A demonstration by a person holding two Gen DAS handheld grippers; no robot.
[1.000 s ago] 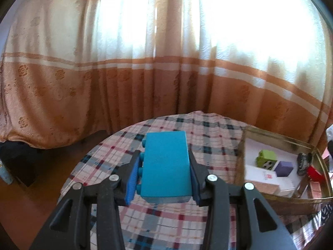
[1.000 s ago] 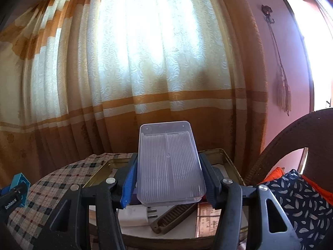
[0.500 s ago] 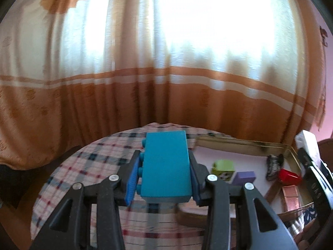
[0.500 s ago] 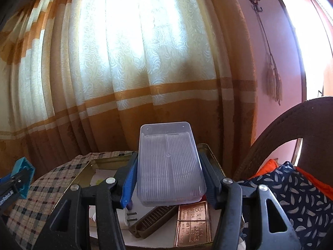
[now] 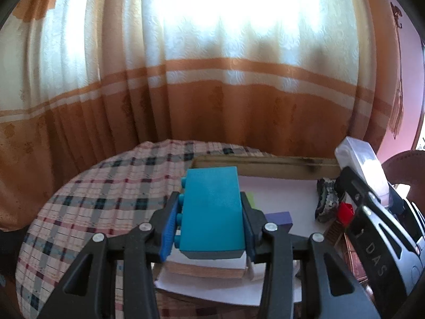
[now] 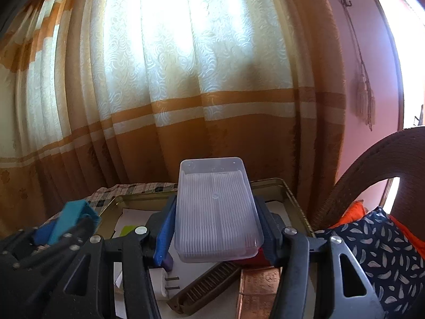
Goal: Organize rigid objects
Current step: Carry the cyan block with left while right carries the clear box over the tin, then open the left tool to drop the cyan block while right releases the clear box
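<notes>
Lengthwise, the blue brick (image 5: 212,207) sits clamped in the left hand-held gripper (image 5: 209,228), pointing forward; the right hand-held gripper (image 6: 213,236) likewise clamps the clear box (image 6: 216,212), seemingly above the tray (image 6: 294,199).

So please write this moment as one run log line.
left tongs: shut on blue block | right tongs: shut on clear box | both above tray

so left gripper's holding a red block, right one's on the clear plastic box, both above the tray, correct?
Not quite: the left gripper holds a blue block, not red, as the left wrist view shows. The right gripper does grip the clear plastic box, above the tray.
</notes>
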